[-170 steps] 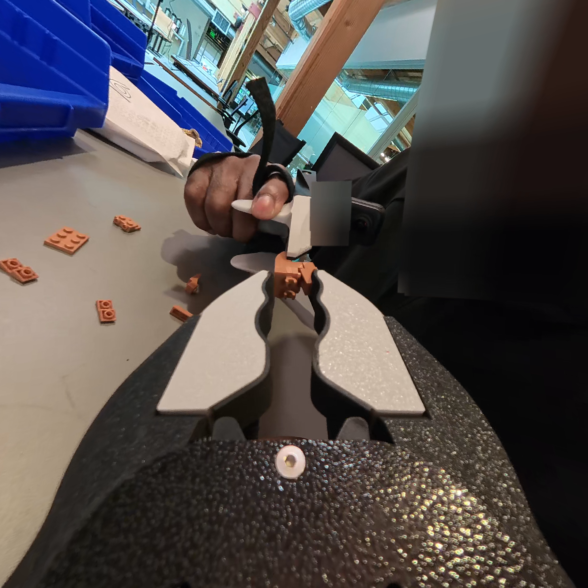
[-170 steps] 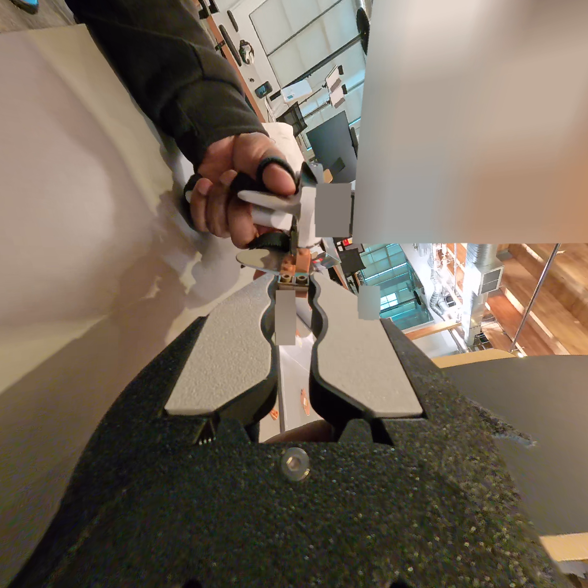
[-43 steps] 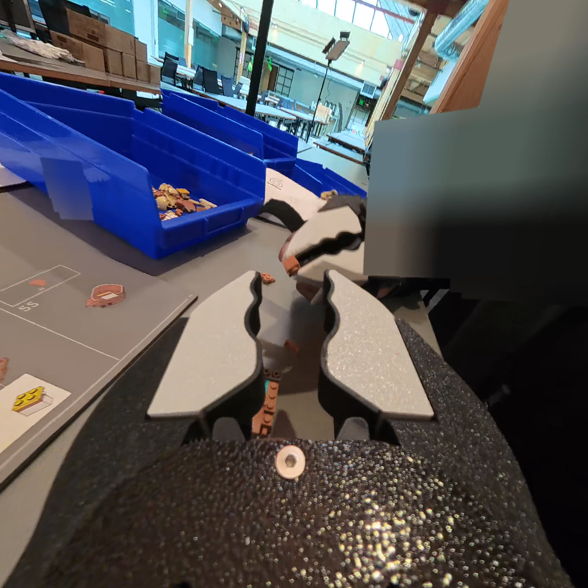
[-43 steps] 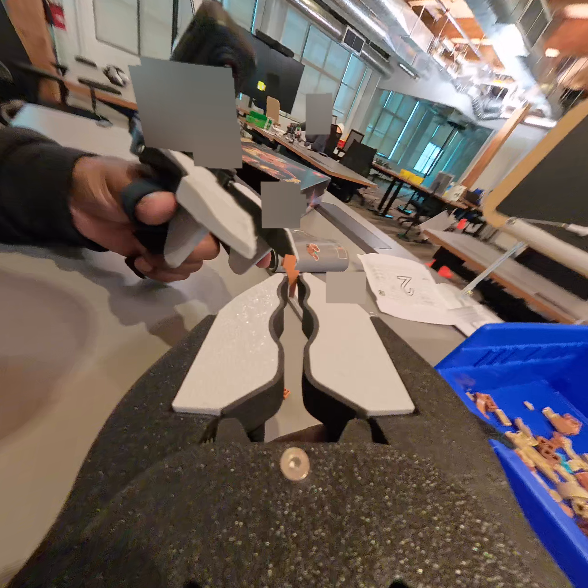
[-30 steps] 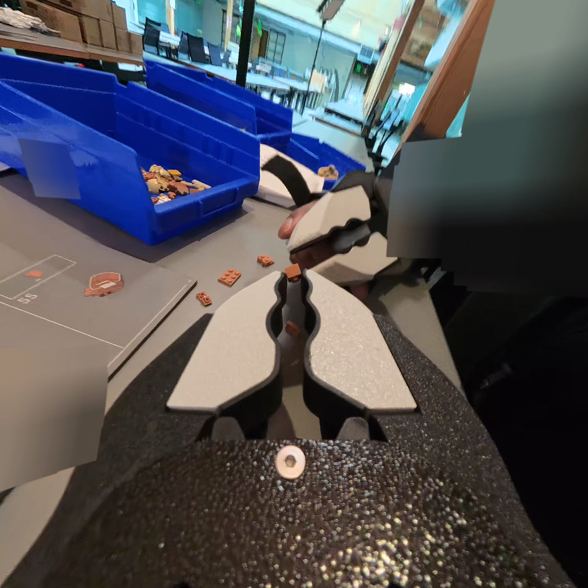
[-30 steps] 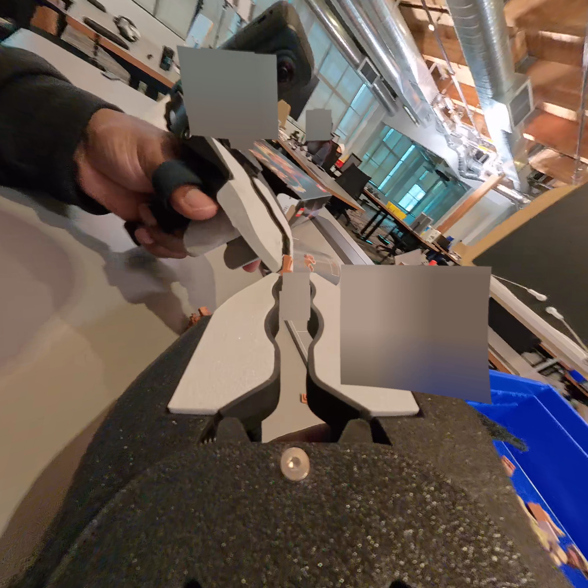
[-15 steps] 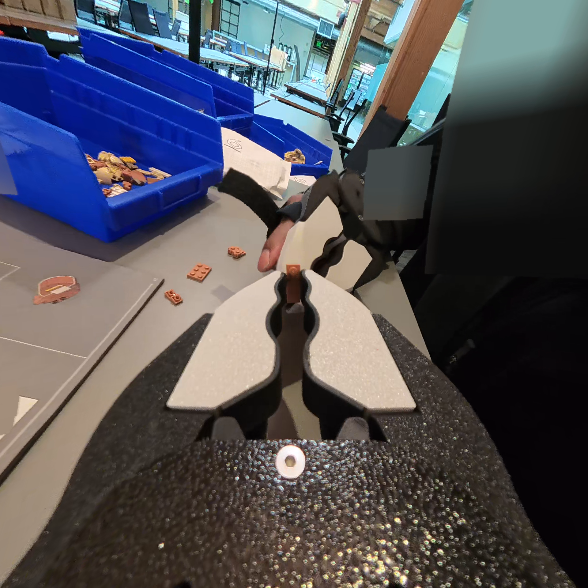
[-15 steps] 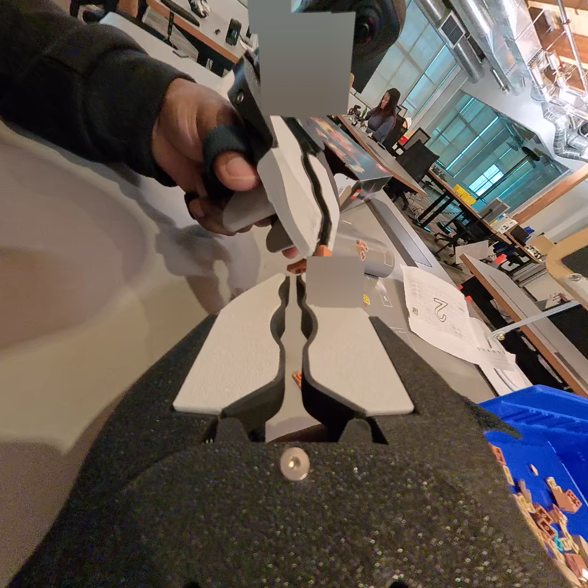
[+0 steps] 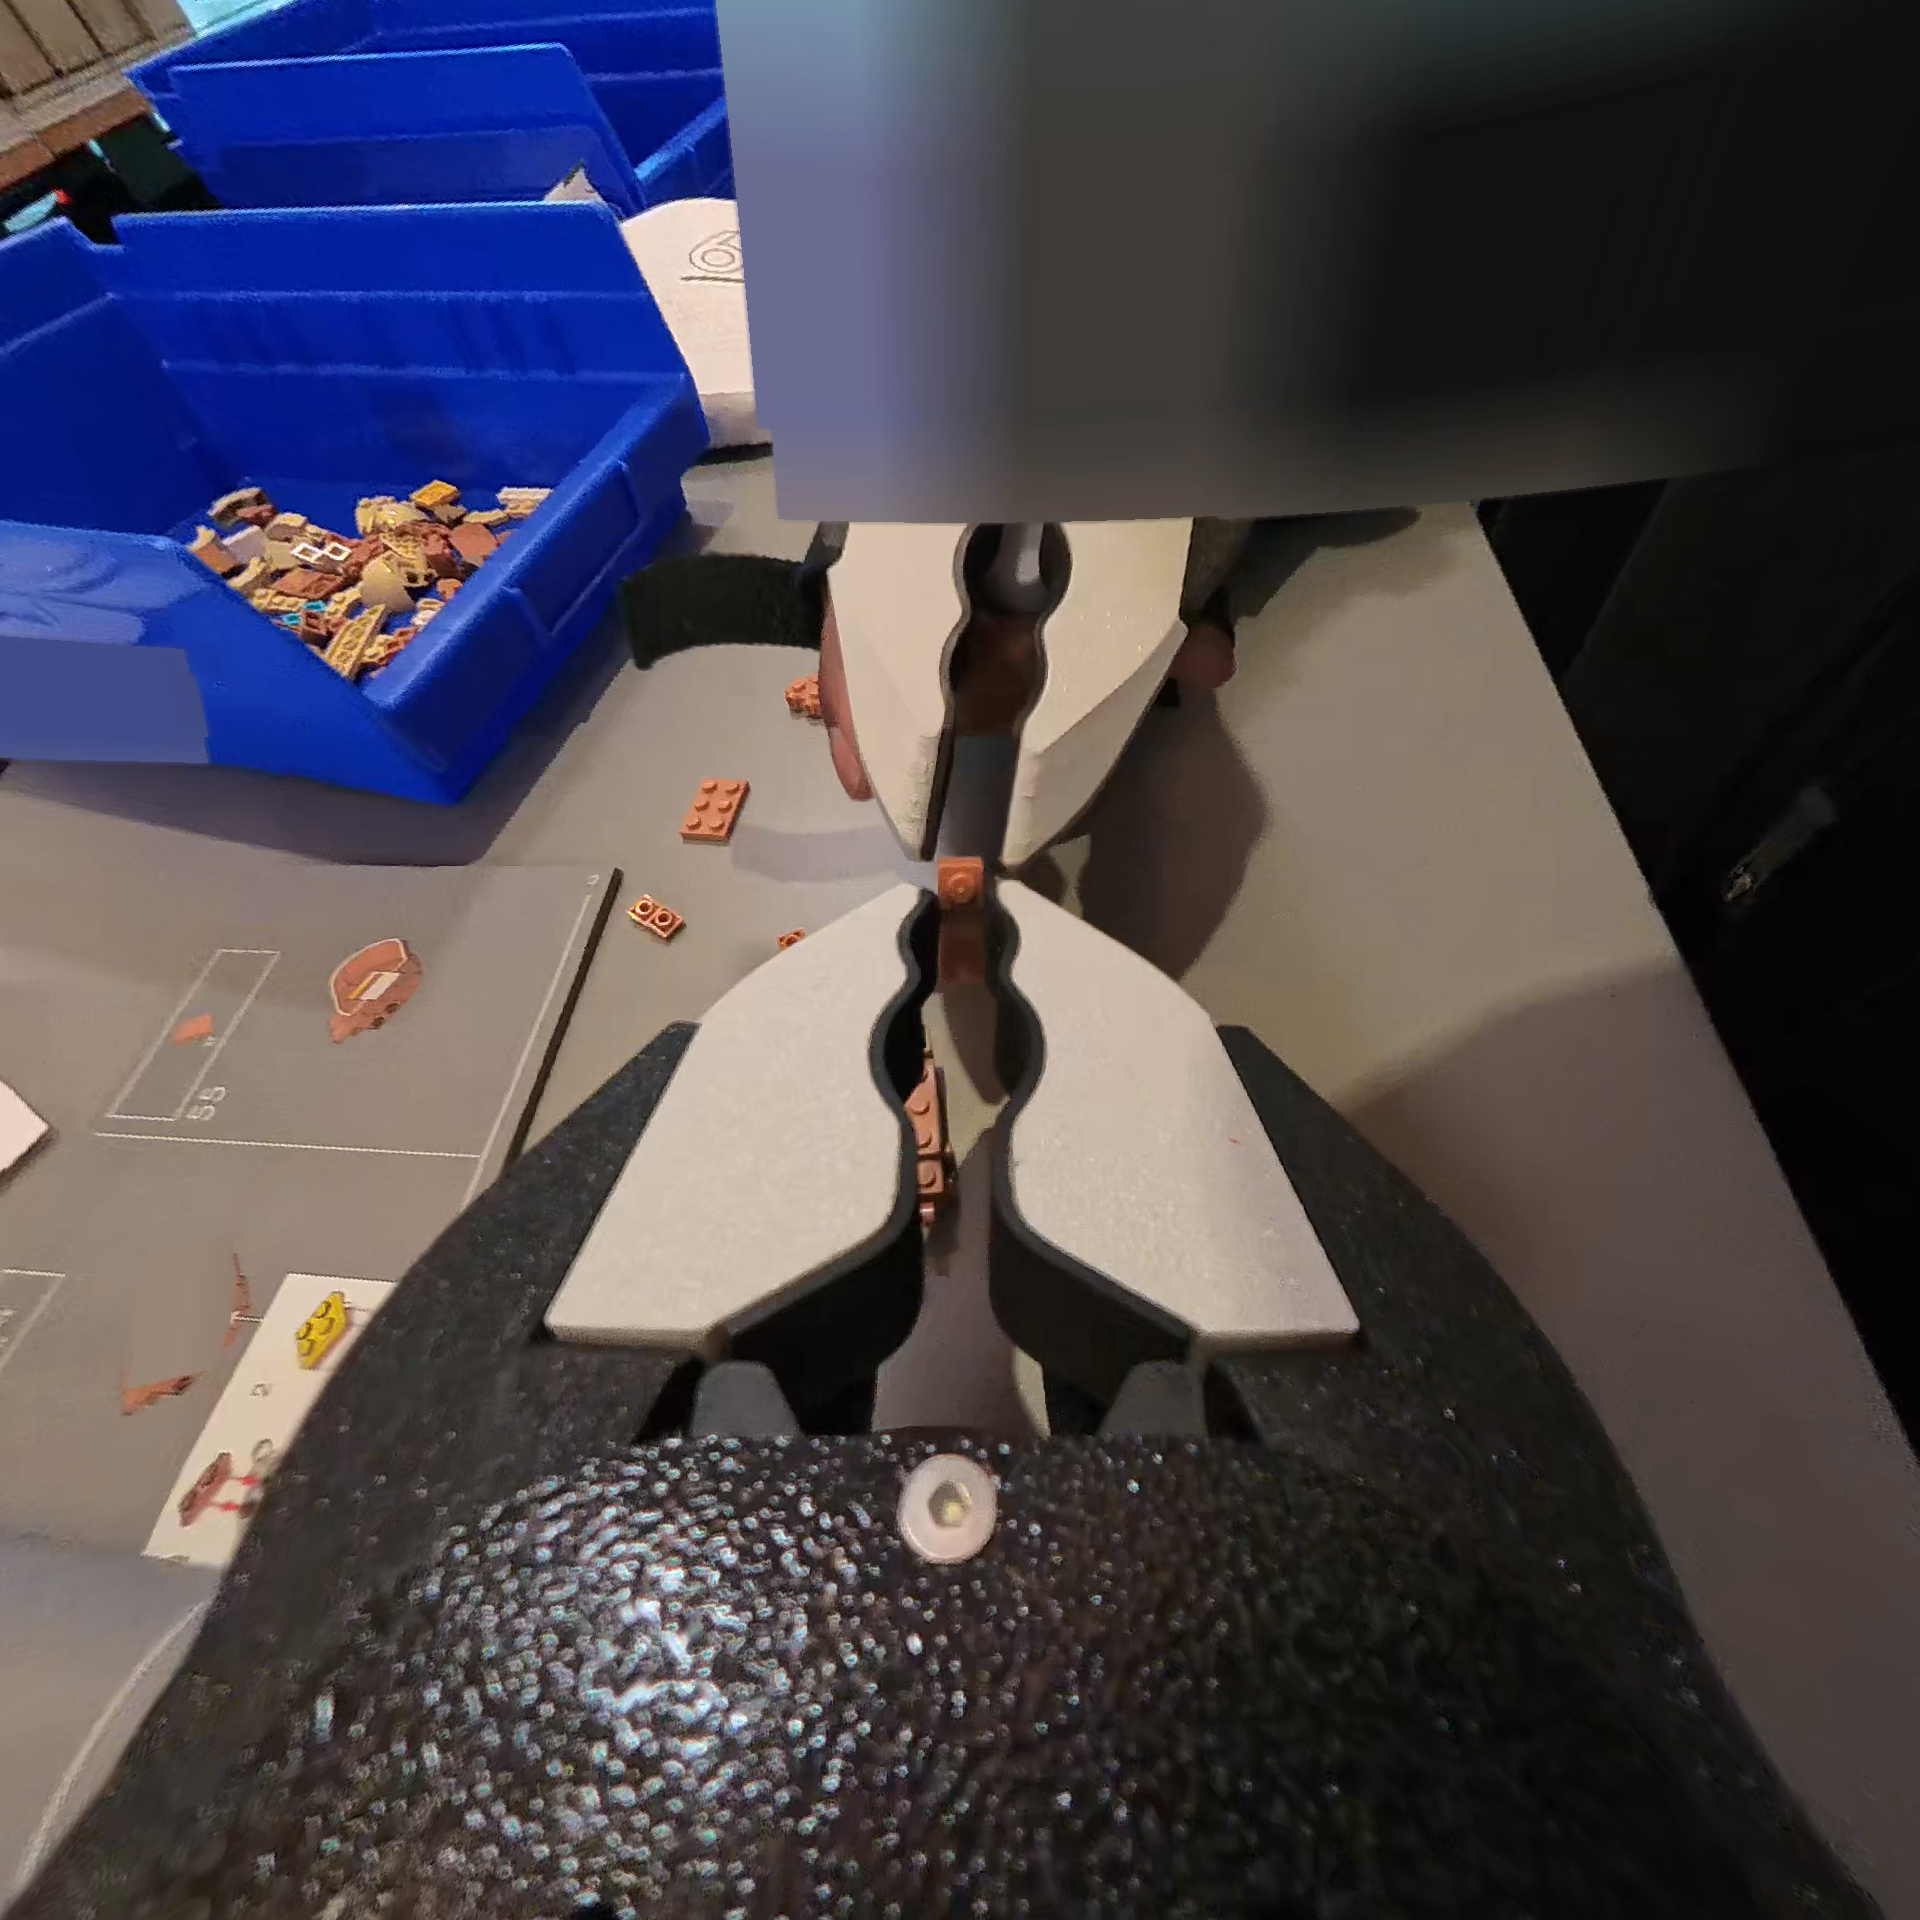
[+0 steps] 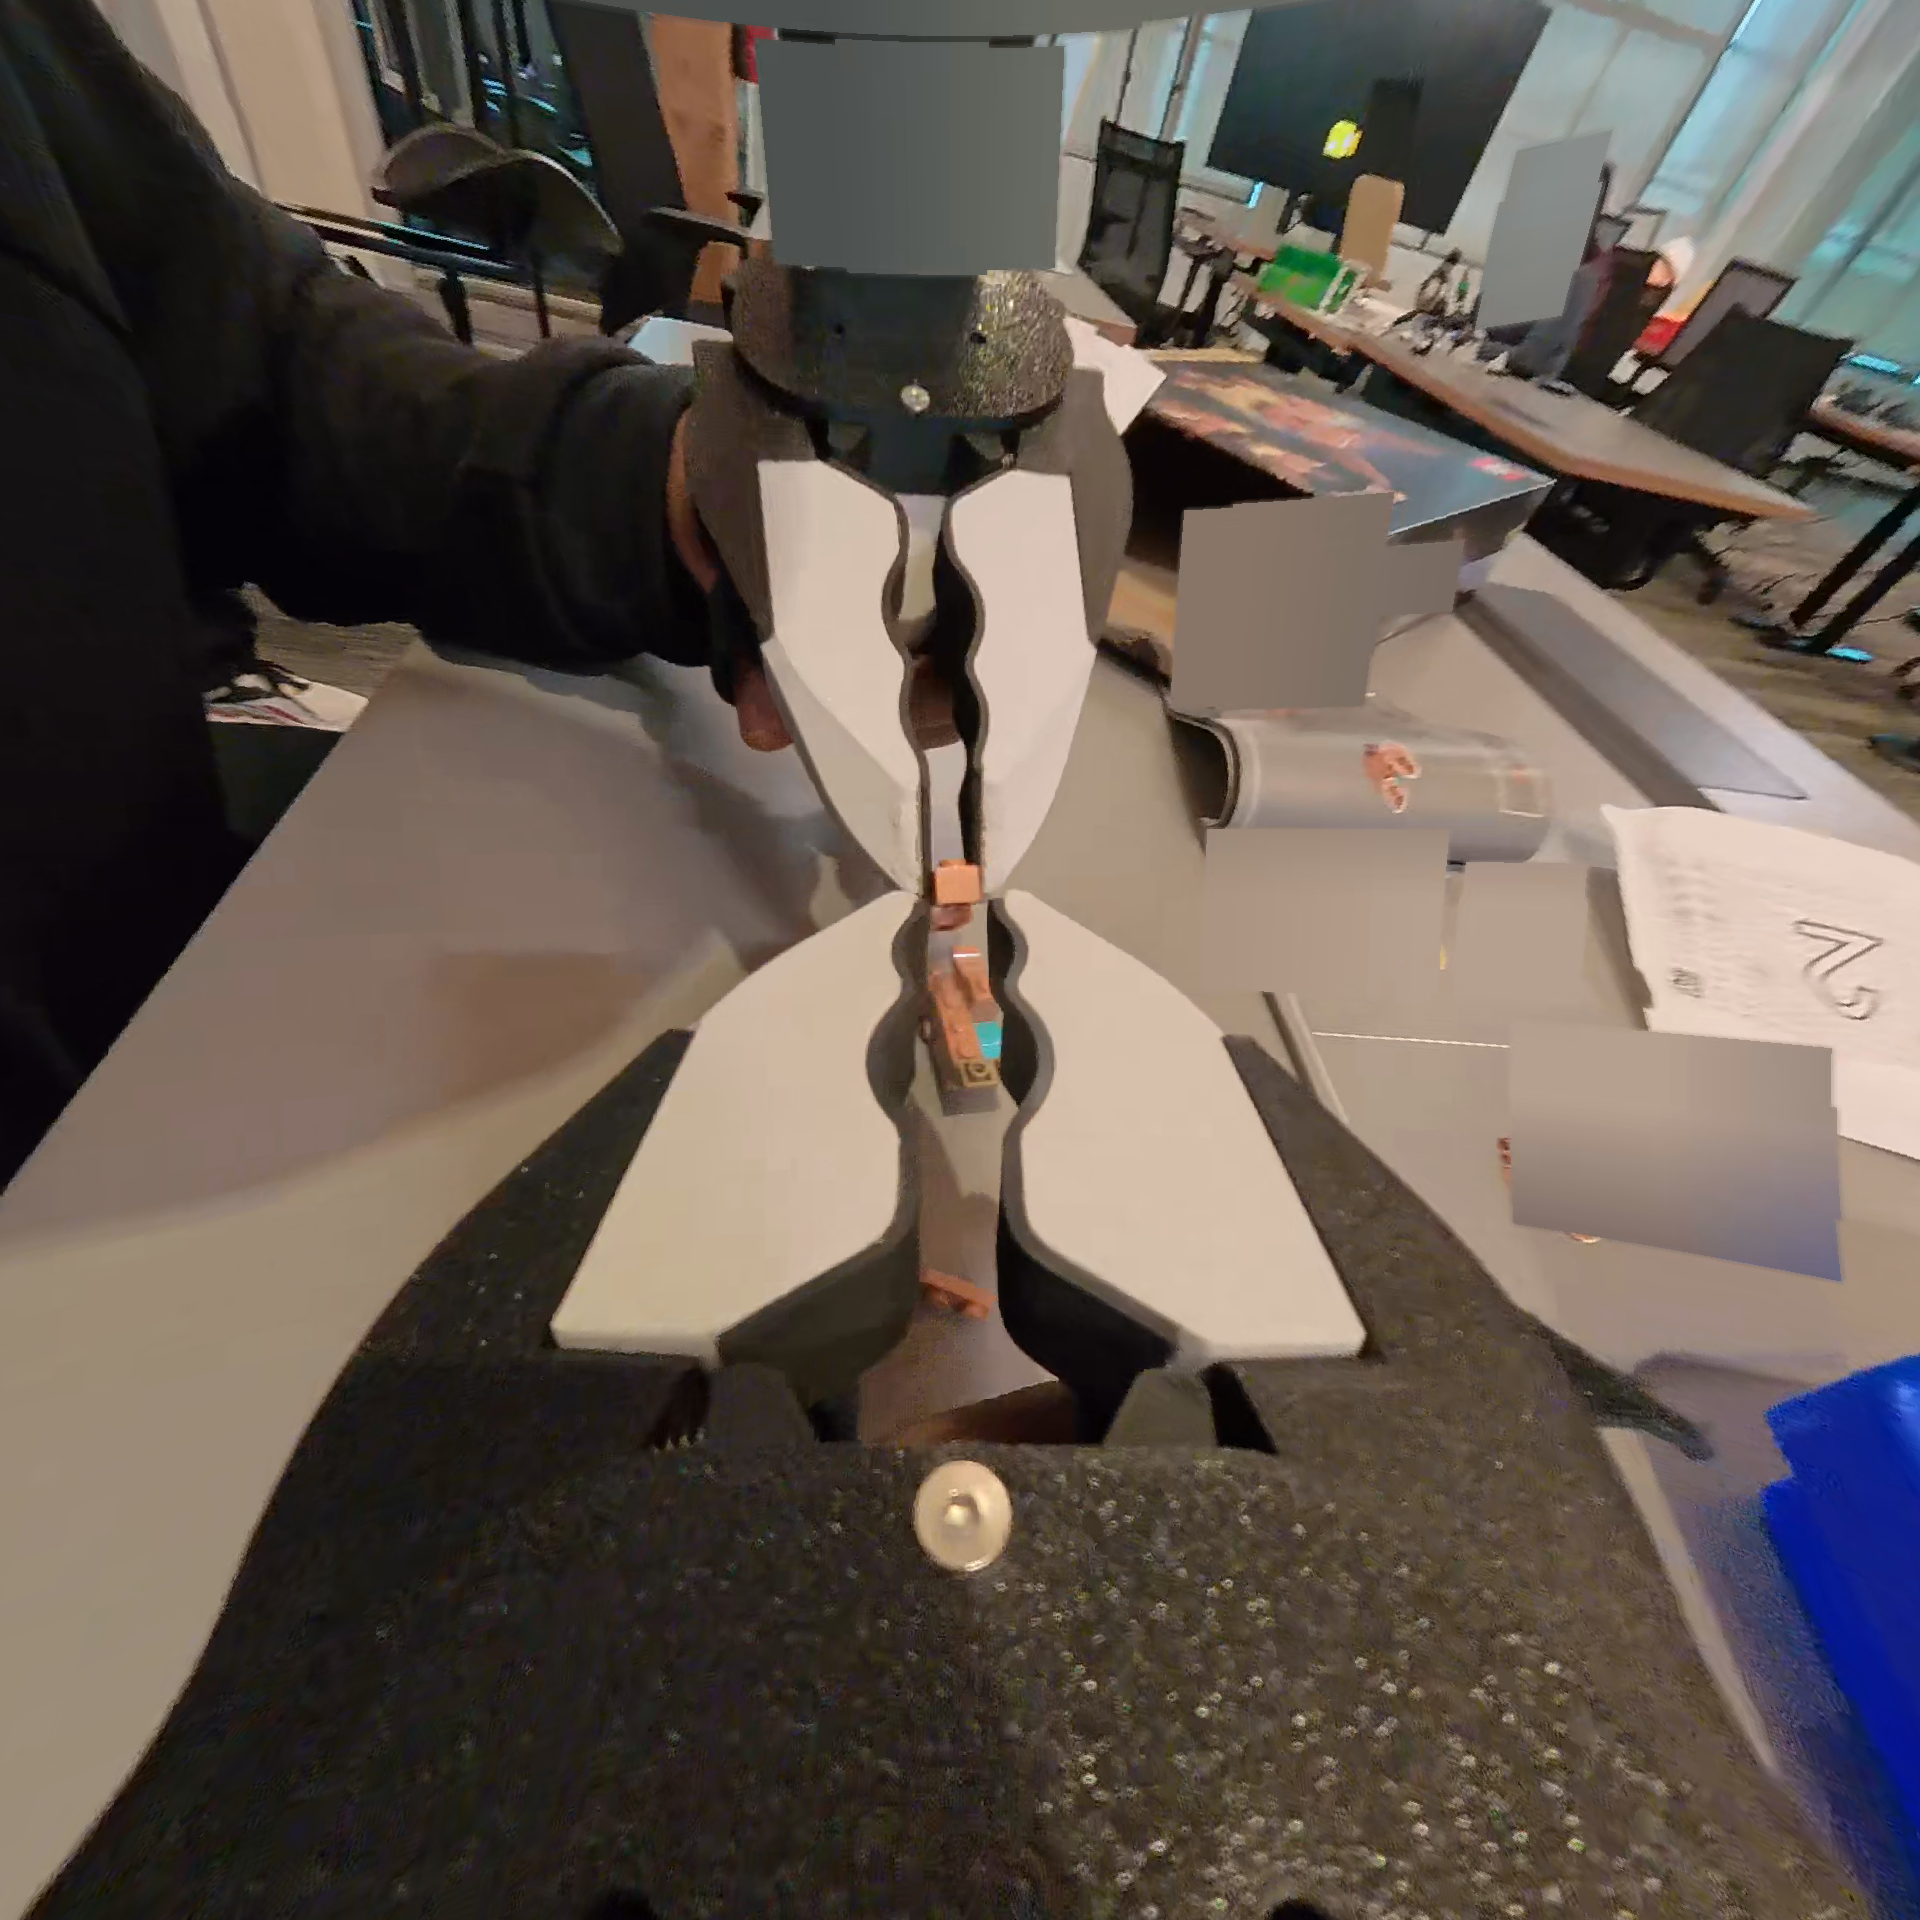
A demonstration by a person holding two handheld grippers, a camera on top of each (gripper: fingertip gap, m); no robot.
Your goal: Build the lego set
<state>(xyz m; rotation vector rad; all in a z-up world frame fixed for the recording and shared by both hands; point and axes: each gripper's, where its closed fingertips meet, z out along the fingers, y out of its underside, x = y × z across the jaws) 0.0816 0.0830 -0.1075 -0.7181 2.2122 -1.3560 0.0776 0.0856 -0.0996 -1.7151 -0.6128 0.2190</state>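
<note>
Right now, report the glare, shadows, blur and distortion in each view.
Left wrist view: glare speckles the black gripper body; a soft shadow falls on the grey table behind the far gripper; the blue plastic bins bow from wide-angle distortion. Right wrist view: the blue bin corner is smeared; background desks soft; the small orange brick stays sharp.

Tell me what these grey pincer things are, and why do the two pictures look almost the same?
They are hand-held grippers, like big tweezers; a person holds one in each hand. Each has a camera looking along its own two grey fingers, so each picture shows its own gripper near and the other facing it. The left gripper pinches a small brown brick at its tips. The right gripper meets that brick nose to nose; whether it grips too, I cannot tell. On the grey table lie loose brown bricks, an instruction sheet and a blue bin of pieces.
</note>
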